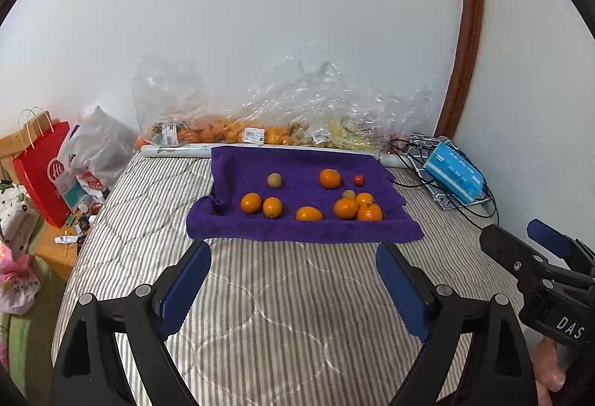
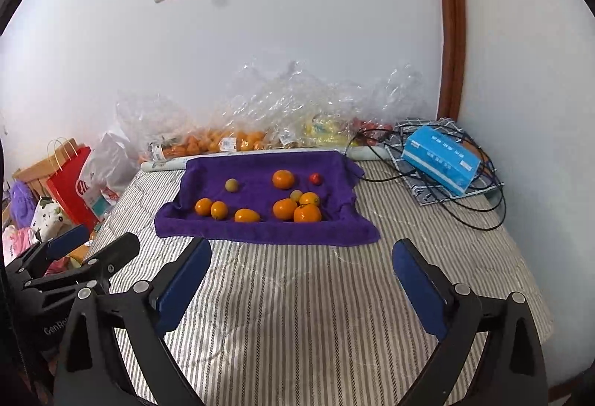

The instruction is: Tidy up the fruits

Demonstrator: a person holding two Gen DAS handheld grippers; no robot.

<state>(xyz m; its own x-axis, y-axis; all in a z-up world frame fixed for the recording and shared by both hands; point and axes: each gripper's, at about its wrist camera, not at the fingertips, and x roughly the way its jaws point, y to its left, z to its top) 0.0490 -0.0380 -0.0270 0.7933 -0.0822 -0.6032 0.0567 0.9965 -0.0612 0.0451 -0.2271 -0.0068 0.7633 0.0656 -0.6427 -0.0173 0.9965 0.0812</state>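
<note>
Left wrist view puts the left claw spread wide and empty over the striped bed, with the purple towel straight ahead of it and beyond its tips, not under them. On that towel lie the fruits — a pair of oranges at the near left, an oval orange fruit whose long axis runs across the view, a tight cluster at the near right, a lone orange, a greenish fruit and a small red one further back. The right claw is likewise spread and holds nothing; the same towel lies ahead and slightly to its left. By my judgement the left claw is nearer the orange pair and the right one nearer the cluster, so each would reach forward and down.

The right wrist view shows the blue tissue box and black cables more fully; the left wrist view shows the bagged fruit against the wall more plainly, and a bit of the person's hand under the right claw.
</note>
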